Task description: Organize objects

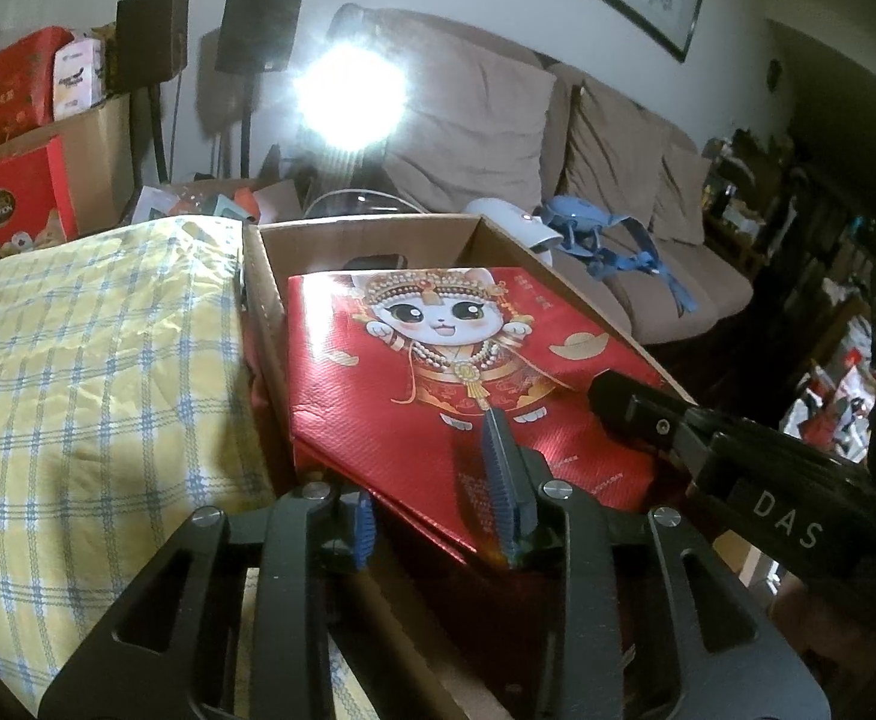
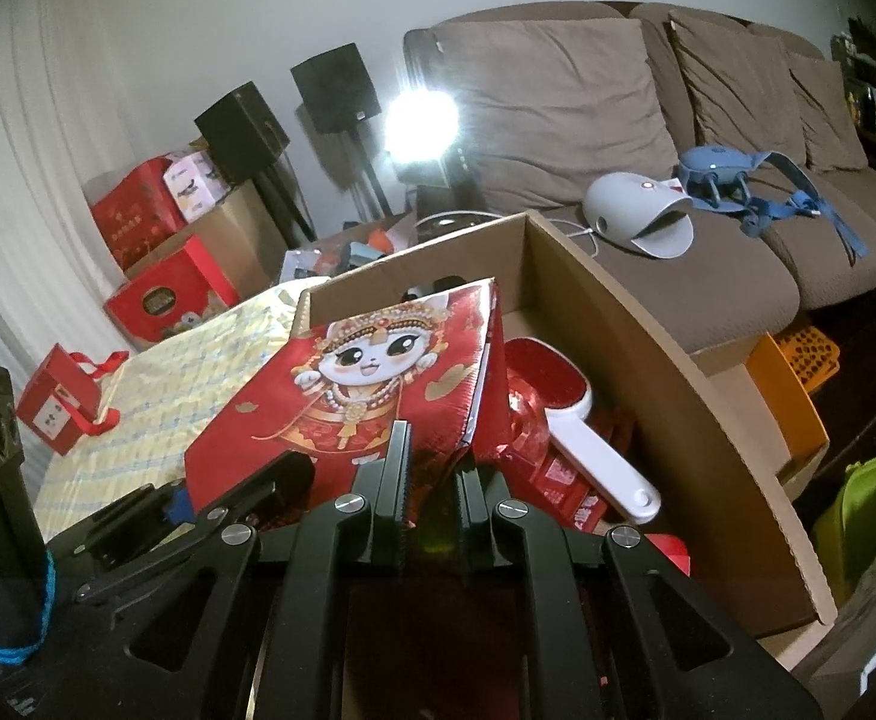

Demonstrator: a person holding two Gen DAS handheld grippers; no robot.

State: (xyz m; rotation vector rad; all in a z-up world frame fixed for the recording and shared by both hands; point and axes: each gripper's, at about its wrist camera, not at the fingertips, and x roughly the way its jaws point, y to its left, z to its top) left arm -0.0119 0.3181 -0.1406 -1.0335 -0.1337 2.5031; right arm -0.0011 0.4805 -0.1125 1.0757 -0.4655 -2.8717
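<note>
A bright lamp (image 1: 348, 97) washes out everything just around it, and the far right of the room in the left view is too dark for us to read. Most of what lies under the red bag (image 1: 438, 372) in the cardboard box (image 1: 270, 294) is hidden; in the right view we make out only a white-handled brush (image 2: 582, 444) with a red face and some red packets beside it.

We count one red bag printed with a cartoon cat, one open box, two black speakers (image 2: 240, 129) on stands, three cushions (image 2: 564, 90) on the sofa, and one yellow checked cloth (image 1: 90, 360) just beside the box.

The bag lies tilted across the box, its near edge toward us. Our left gripper (image 1: 438, 504) has its jaws apart, straddling that near edge without visibly pressing it. Our right gripper (image 2: 432, 480) has its jaws nearly together, pinching the bag's lower edge between them.
</note>
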